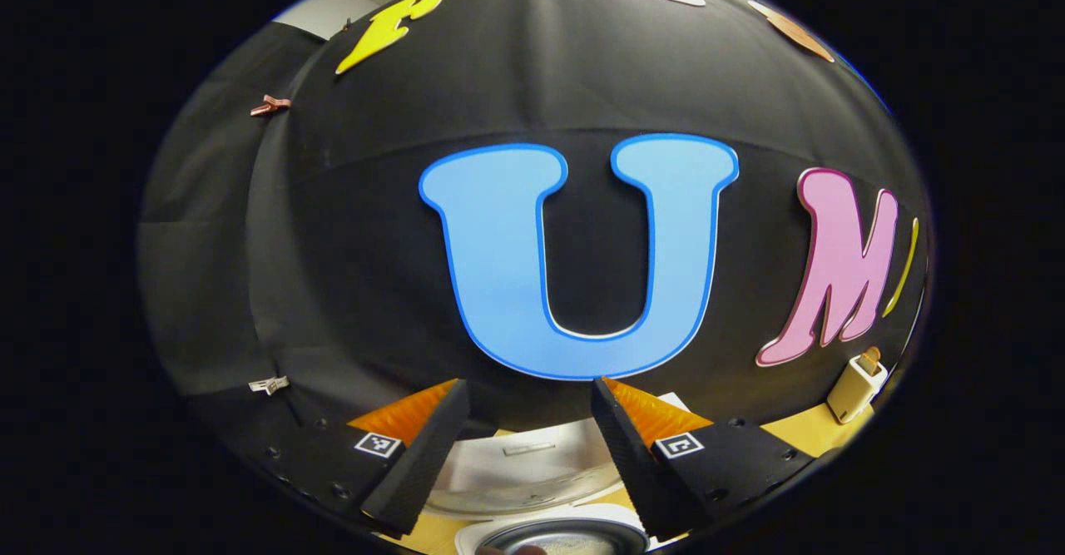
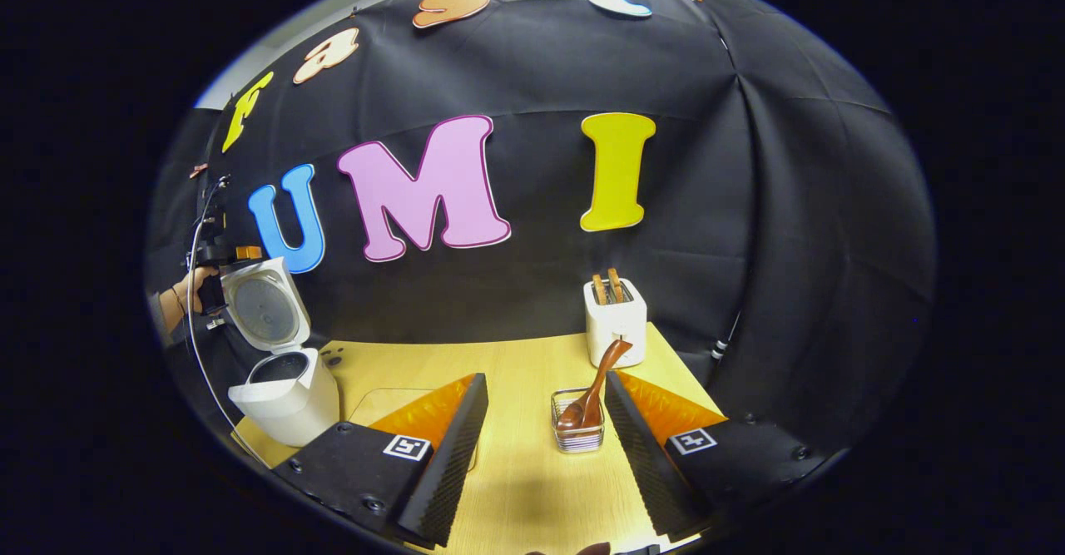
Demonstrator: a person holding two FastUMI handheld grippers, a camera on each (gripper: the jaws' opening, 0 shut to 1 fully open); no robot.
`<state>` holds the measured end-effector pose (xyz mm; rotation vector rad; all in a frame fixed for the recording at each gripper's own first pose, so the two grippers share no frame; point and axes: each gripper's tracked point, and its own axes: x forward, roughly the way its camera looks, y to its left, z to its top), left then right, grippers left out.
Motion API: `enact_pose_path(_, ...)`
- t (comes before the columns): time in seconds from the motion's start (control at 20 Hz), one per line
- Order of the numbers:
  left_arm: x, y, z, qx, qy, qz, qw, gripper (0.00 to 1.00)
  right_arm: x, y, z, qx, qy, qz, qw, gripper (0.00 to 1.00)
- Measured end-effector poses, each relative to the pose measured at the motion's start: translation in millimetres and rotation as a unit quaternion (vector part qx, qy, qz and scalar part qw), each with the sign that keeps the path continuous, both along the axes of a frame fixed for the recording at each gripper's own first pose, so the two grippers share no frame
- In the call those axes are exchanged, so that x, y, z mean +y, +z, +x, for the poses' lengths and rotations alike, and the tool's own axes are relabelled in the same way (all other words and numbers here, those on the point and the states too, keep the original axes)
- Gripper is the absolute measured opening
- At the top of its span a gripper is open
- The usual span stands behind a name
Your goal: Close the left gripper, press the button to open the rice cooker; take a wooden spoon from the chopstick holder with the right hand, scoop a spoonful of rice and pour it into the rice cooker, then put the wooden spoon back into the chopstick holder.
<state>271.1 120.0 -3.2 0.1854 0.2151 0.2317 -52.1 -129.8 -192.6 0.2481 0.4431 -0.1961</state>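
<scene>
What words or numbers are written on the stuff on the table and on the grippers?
No text here can be read.
On the rice cooker lid: one small mark, too blurred to read.
On the left gripper and the right gripper: square black-and-white pattern tags, no words.
On the toaster: no writing seen.

White toaster (image 2: 616, 320) upright at the far edge of the yellow wooden tabletop (image 2: 516, 455), two browned slices (image 2: 607, 287) sticking out of its slots. Same toaster (image 1: 855, 387) at far right in left gripper view. Black cloth wall behind.
</scene>
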Motion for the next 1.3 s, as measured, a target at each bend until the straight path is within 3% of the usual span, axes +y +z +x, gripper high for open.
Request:
enact_pose_path(0.4, -20, -21, -37, 0.025, -0.012, -0.001, 1.000, 0.98, 6, -9, 7, 0.004, 0.011, 0.012, 1.000, 0.88)
enact_pose_path(0.7, -51, -46, -96, 0.047, -0.013, 0.008, 0.999, 0.99, 5, -17, 18, 0.005, 0.026, 0.022, 0.999, 0.88)
enact_pose_path(0.95, -71, -85, -147, 0.087, 0.001, -0.007, 0.996, 0.98, -5, -23, 28, 0.006, 0.037, 0.037, 0.999, 0.88)
enact_pose_path(1.3, -83, -136, -183, 0.148, 0.024, -0.025, 0.988, 0.98, -22, -33, 37, 0.008, 0.059, 0.045, 0.997, 0.88)
